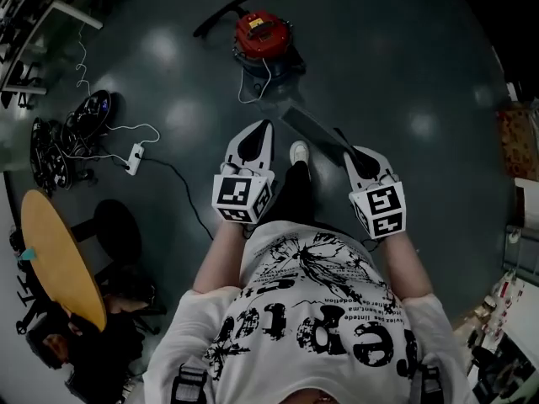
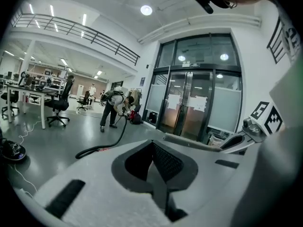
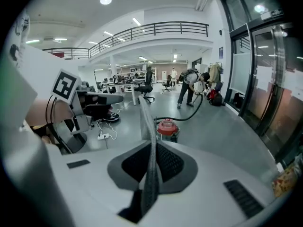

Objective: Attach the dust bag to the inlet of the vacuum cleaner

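Note:
A red vacuum cleaner (image 1: 263, 36) stands on the dark floor ahead of the person, with a black hose (image 1: 227, 15) leading off from it. In the right gripper view the vacuum cleaner (image 3: 167, 126) lies straight beyond the jaws. My right gripper (image 1: 352, 151) is shut on the edge of a flat grey dust bag (image 1: 312, 131), which sticks out forward and to the left. Seen edge-on, the dust bag (image 3: 147, 126) rises between the pads. My left gripper (image 1: 259, 126) is shut with nothing in it, held level beside the right one. The left gripper view shows the dust bag (image 2: 194, 142) as a thin strip.
A white power strip (image 1: 135, 158) with cables lies on the floor at left, near a pile of black gear (image 1: 76, 129). A round wooden table (image 1: 59, 255) and a black stool (image 1: 118, 230) stand at the lower left. Glass doors (image 2: 199, 103) and distant people (image 3: 188, 86) show in the gripper views.

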